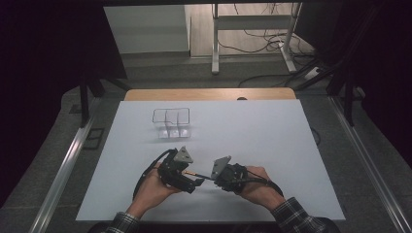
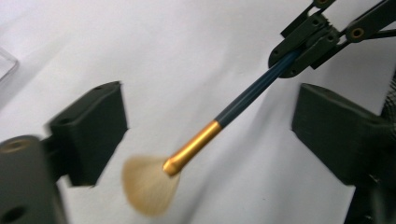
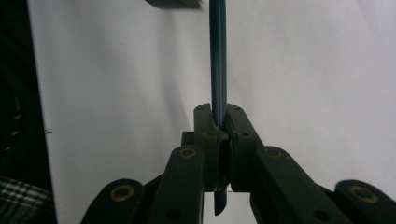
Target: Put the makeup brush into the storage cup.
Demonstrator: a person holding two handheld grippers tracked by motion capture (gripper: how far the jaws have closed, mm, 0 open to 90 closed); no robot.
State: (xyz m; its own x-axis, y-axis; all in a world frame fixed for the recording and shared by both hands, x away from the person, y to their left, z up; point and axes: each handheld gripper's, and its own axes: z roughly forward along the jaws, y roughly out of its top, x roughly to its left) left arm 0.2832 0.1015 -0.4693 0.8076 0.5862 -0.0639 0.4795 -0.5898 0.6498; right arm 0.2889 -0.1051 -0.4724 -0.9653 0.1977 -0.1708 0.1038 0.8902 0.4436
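A makeup brush (image 2: pixel 194 147) with a dark blue handle, gold ferrule and tan fan of bristles hangs just above the white table. My right gripper (image 3: pixel 219 122) is shut on the handle (image 3: pixel 217 56) near its end. In the left gripper view the right gripper (image 2: pixel 299 51) holds the brush from the upper right. My left gripper (image 2: pixel 210 116) is open, its jaws wide on either side of the ferrule without touching it. In the high view both grippers, left (image 1: pixel 193 182) and right (image 1: pixel 217 177), meet near the front of the table with the brush (image 1: pixel 194 174) between them.
A clear plastic organiser (image 1: pixel 171 124) with dividers stands behind the grippers, left of centre on the white table cover (image 1: pixel 272 141). A wooden table edge (image 1: pixel 209 94) runs along the back. Metal rails flank the table; desk legs and cables lie on the floor beyond.
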